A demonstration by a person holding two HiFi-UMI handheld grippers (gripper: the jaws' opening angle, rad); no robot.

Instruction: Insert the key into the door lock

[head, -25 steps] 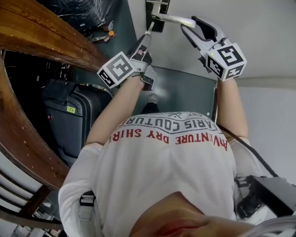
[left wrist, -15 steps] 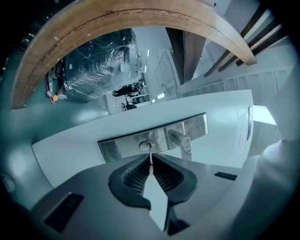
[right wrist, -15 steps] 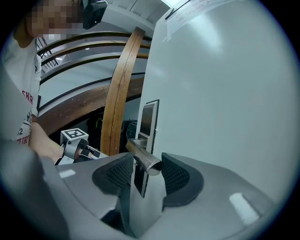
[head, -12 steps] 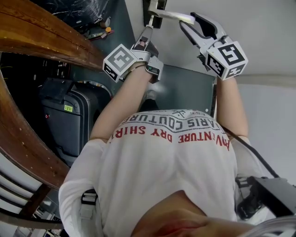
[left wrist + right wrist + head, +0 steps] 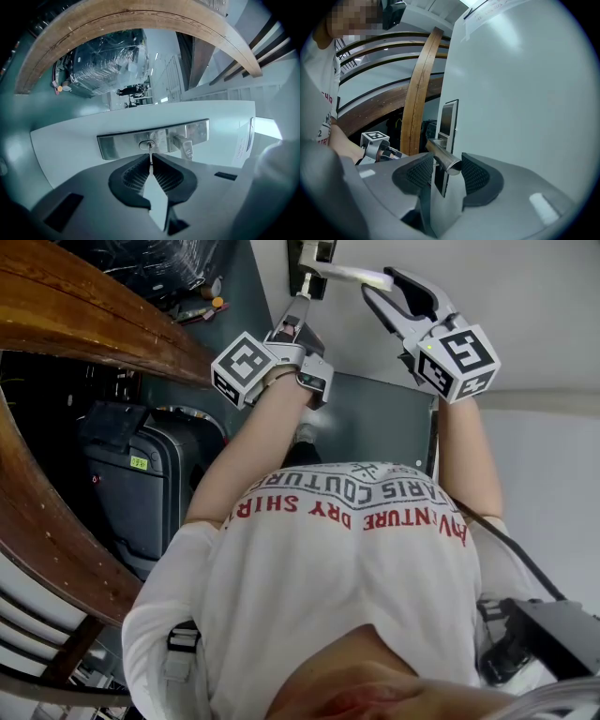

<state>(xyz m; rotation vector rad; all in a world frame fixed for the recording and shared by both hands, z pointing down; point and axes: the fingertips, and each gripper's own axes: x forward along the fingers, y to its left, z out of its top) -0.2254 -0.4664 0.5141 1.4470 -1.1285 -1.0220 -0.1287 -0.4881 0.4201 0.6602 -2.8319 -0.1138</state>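
**Key**: one. Thin pale metal with a narrow blade, seen edge-on. The bow is covered by the pads that hold it. It stands straight out from the lock plate with its tip at the keyhole. How deep it sits cannot be told.

**Lock plate:** one. A long strip of brushed metal, fixed flat on the white door. It has one small oval keyhole about the middle of its length.

**Door handle**: one. A round silver lever that springs from the lock plate just beside the keyhole and reaches out sideways along the door.

**Left gripper**: one. Its jaws are all but together, and the ribbed black pads pinch the key. It points level at the lock plate, directly before the keyhole.

**Right gripper**: one. Its jaws are part-way apart and the pads lie against either side of the handle's free end, at the end far from the lock plate.

**Marker cubes:** two, one on the left gripper and one on the right. Both are on the person's side of the lock plate.

**Suitcase**: one. Dark, standing on the floor well apart from the lock plate, on the left gripper's side.

**Curved wooden beams**: at least two. They arch well clear of the lock plate, on the same side as the suitcase
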